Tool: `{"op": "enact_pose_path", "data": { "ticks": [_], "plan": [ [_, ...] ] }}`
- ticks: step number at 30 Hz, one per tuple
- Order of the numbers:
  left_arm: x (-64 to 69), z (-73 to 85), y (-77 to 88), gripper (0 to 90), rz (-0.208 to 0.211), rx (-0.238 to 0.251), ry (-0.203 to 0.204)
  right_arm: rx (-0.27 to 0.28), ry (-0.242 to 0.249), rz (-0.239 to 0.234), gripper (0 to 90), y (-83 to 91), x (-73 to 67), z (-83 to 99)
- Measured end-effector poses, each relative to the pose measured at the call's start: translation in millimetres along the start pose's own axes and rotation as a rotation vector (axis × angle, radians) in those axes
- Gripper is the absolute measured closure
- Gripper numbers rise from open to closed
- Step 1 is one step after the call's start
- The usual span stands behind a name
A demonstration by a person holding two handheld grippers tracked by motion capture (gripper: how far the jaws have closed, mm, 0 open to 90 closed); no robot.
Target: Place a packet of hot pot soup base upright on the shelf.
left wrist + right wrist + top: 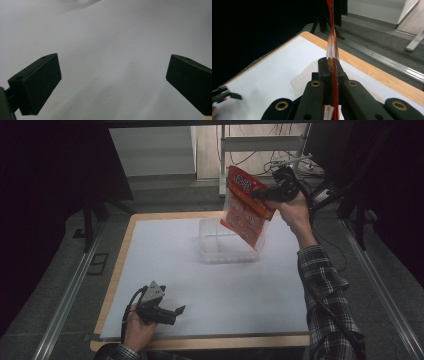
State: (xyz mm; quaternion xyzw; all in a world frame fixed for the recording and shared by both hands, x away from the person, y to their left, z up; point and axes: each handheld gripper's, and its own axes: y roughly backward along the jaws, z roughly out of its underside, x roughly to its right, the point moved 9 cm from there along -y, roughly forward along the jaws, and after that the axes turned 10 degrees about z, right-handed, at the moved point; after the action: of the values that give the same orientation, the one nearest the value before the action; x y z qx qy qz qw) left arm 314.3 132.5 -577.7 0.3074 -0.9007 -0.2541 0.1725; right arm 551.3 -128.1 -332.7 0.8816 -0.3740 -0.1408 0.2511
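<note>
Looks like a lab recording bay, not a home or a shop. A wooden table (120, 270) topped with a white sheet (225, 290) sits on grey carpet. Metal floor rails (67, 305) run along both sides of the table. Black curtains (45, 185) hang left and right of it. Behind the table stands a metal frame stand (262, 145), with loose cables (280, 165) bundled around it, against a plain pale wall (150, 150).

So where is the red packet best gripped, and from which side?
By its flat upper edge, edge-on from the side, as the right gripper has it: the red packet is thin and hangs free above the clear container, so jaws close across its two faces.
</note>
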Motion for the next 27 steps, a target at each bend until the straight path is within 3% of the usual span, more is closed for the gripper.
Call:
{"op": "enact_pose_path", "data": {
  "ticks": [6, 18, 22, 27],
  "plan": [
    [0.1, 0.1, 0.5, 0.0, 0.004, 0.001, 0.002, -0.006, -0.012, 0.018, 89.1, -12.9, 8.8, 2.2],
    [0.9, 0.4, 0.2, 0.0, 0.008, -0.001, 0.002, -0.074, -0.033, 0.035, 89.1, -46.1, 20.4, 28.8],
    [1.2, 0.6, -0.2, 0.0, 0.010, -0.003, 0.003, -0.071, -0.040, 0.031, 89.0, -51.2, 21.0, 32.3],
    [1.8, 0.9, -0.4, 0.0, 0.011, -0.007, -0.002, -0.070, -0.027, 0.090, 88.8, -51.9, 30.4, 32.6]
  ]
}}
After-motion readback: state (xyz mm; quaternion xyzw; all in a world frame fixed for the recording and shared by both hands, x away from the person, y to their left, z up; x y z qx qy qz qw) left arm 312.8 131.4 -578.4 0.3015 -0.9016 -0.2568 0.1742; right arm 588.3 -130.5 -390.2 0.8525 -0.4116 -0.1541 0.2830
